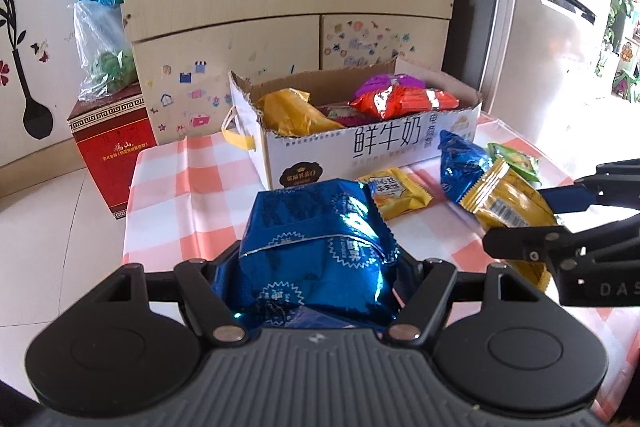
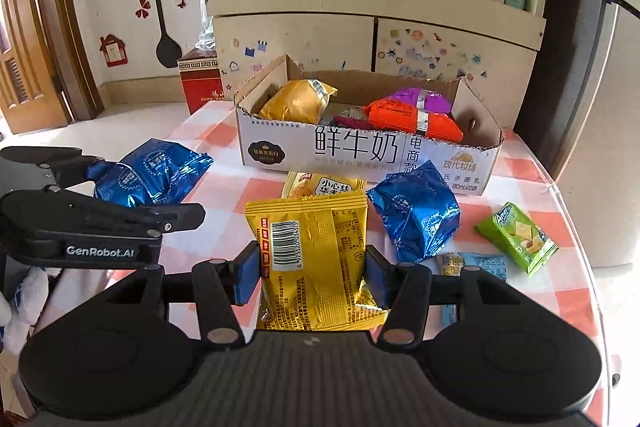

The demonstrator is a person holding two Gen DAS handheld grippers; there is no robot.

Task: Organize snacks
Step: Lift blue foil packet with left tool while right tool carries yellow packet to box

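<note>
Snacks box [image 1: 372, 143]: on the checked table [image 1: 192, 179], at 12 o'clock from the left gripper [image 1: 320, 267].
Left gripper: pinches a big blue bag [image 1: 316, 239].
Right gripper [image 2: 312, 267]: its pads squeeze a yellow packet [image 2: 316, 259].
Other blue bag [image 2: 416, 215]: lies at 2 o'clock.
Green packet [image 2: 516, 239]: lies at 3 o'clock.

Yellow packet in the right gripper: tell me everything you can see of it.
The yellow packet is a flat, crinkled foil-look pouch with its back showing: a white barcode label, small print, a centre seam and a crimped top edge. It stands roughly upright, pinched on both sides by the blue pads of the right gripper, lifted above the checked tablecloth.
</note>
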